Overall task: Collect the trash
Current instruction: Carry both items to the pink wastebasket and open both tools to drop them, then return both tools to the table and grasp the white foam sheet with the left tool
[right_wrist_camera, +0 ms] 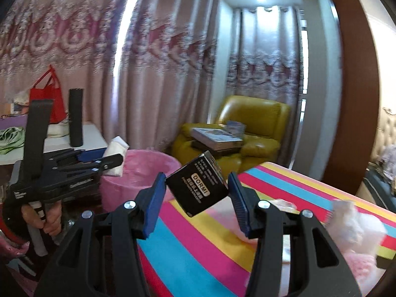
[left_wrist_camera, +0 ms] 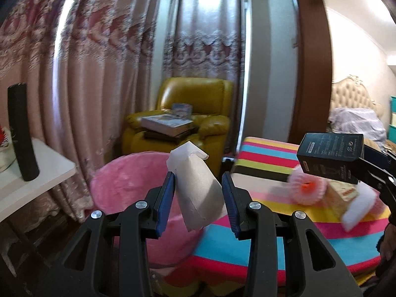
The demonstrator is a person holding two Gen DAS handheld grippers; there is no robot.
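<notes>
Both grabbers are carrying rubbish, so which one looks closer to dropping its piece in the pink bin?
Left, probably. The left gripper holds the cardboard tube right over the pink bin; the right gripper's black box hangs above the striped tablecloth.

The left gripper (left_wrist_camera: 198, 195) holds a grey cardboard tube (left_wrist_camera: 198, 193) over the pink-lined bin (left_wrist_camera: 118, 188). The right gripper (right_wrist_camera: 196, 193) holds a small black box (right_wrist_camera: 198, 188) over the striped tablecloth (right_wrist_camera: 198, 242). The bin stands left of the table. Behind them sits a yellow leather armchair (left_wrist_camera: 195, 94) with books (left_wrist_camera: 168, 123) on its seat.
</notes>
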